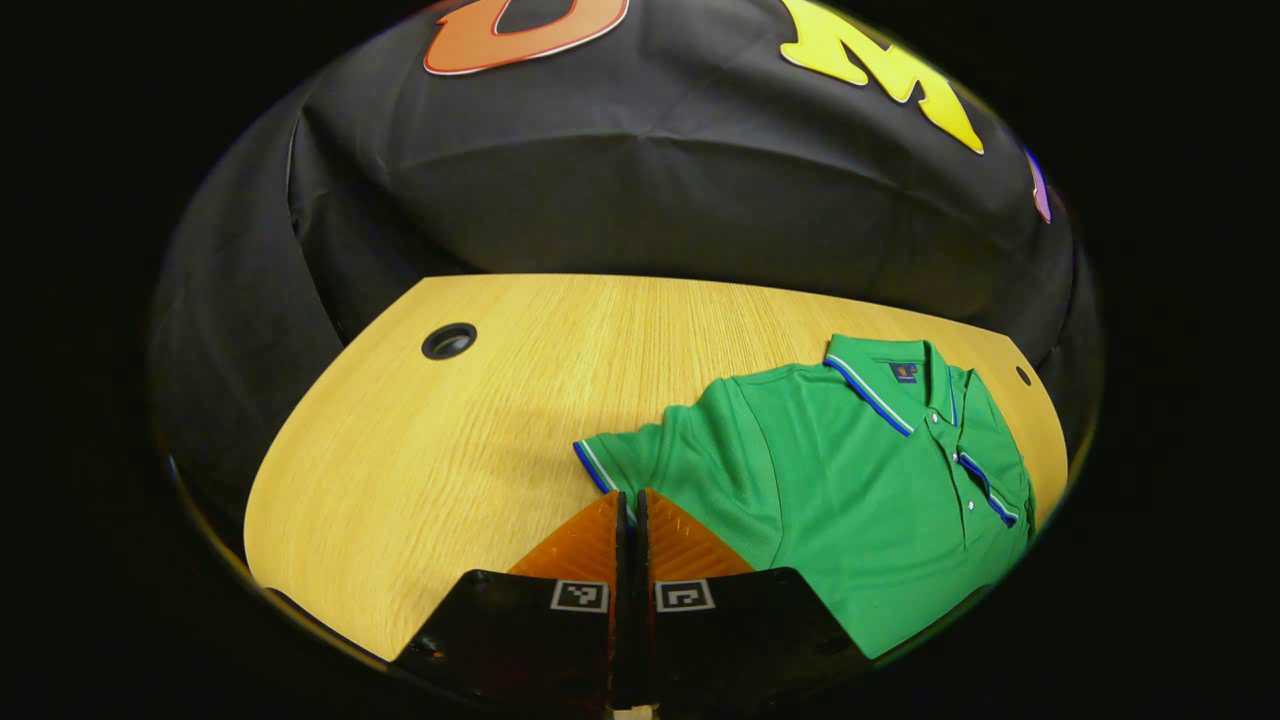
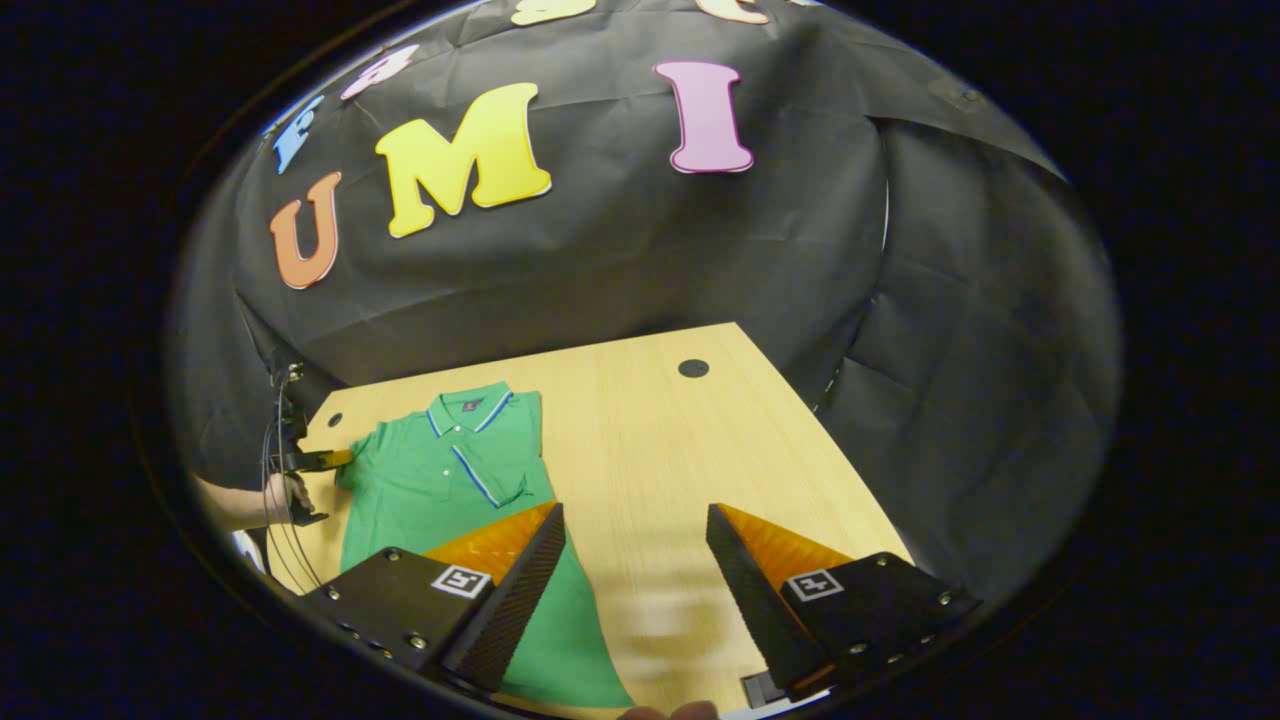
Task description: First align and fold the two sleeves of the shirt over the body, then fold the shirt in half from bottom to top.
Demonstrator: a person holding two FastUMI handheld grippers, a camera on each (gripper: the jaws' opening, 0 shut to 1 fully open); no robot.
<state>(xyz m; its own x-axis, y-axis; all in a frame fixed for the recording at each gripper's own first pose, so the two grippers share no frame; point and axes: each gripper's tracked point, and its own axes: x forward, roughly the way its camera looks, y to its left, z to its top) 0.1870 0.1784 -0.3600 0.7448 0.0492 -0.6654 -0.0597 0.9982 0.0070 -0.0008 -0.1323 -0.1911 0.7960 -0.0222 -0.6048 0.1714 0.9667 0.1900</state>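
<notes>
Shirt point(image 1: 850, 480) lies flat at lower right of left gripper view, one sleeve point(image 1: 625, 455) out; left gripper point(image 1: 631, 515) fingers together at its cuff, grip uncertain; right gripper point(image 2: 635, 545) fingers apart over shirt's edge; carry cuff straight across, low, keep fold line square.

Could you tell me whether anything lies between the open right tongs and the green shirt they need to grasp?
Nothing visible does. In the right gripper view the right tongs hang open just over the shirt, one finger already above its near edge, with bare table beside it. The left tongs are closed at the sleeve cuff.
</notes>
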